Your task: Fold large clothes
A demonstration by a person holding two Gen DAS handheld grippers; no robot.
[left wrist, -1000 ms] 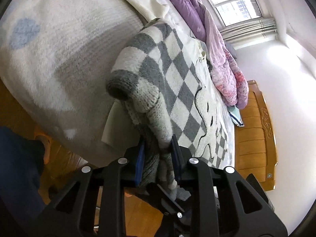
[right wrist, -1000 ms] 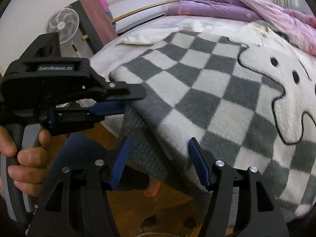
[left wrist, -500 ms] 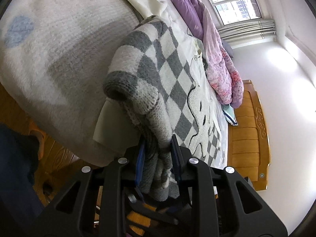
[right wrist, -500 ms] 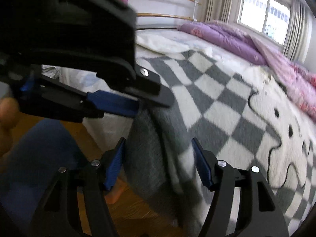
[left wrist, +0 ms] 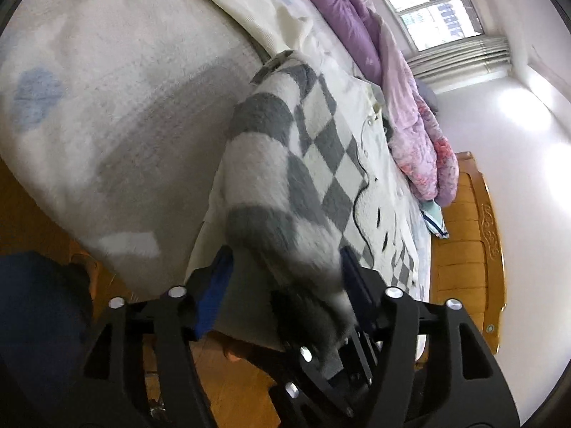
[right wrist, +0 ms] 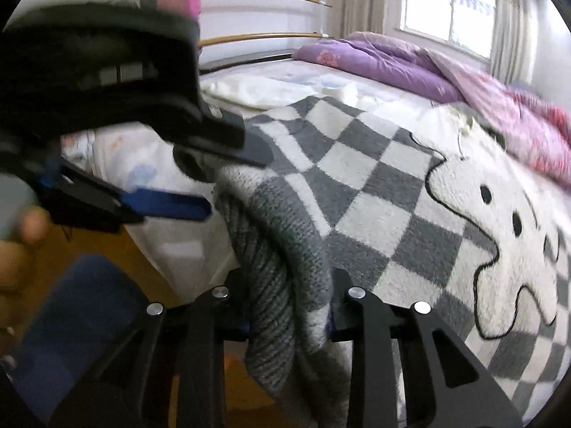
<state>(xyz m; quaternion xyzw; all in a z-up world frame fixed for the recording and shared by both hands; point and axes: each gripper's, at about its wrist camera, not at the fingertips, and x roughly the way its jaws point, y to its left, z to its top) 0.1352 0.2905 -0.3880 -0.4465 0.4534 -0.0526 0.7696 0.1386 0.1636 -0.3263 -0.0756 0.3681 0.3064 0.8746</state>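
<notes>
My right claw [right wrist: 289, 306] pinches the checkered sweater's [right wrist: 374, 192] bunched edge at the bed's [left wrist: 107, 107] side. My left claw [left wrist: 282, 278] gapes around it. Only the left view shows the wooden headboard [left wrist: 467, 249].

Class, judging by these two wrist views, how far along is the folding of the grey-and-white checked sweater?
Done: the grey-and-white checked knit sweater lies spread on the bed, its near edge bunched at the bed's side. In hand: the right gripper is shut on that bunched edge; the left gripper stands open around it. Left: no finished fold shows, so the edge has yet to be carried over and the sweater folded smaller.
</notes>
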